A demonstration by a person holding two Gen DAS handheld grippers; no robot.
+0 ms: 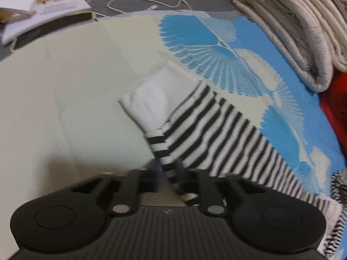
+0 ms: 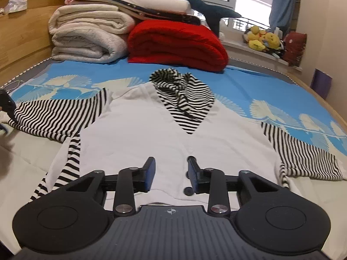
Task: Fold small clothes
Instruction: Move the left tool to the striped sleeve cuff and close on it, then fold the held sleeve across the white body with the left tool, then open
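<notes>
On the bed's blue patterned sheet, a small white top with black-and-white striped sleeves lay flat, face up, striped hood at the far end, hem toward the right gripper's camera.

Far left: the striped left sleeve ran out sideways from the body, white cuff at its tip. Left gripper was clamped shut on the sleeve near that cuff, striped fabric pinched between the pads; view blurred, so the exact bite point was unclear. Sleeve's long axis ran from the pinch up and right toward the shoulder, so any fold-in would travel along that line onto the white panel.

Centre: right gripper hovered over the lower front placket, jaws partly apart, nothing between them; a dark button sat just beside the right finger. Whether the pads touched the cloth could not be told.

Right: the other striped sleeve lay spread out, untouched, nearer the right gripper than the left.

Room: open sheet on both sides of the garment. Folded cream blanket and red quilt stacked beyond the hood, well apart from it. A white cable lay past the sheet's edge, clear of the sleeve.
</notes>
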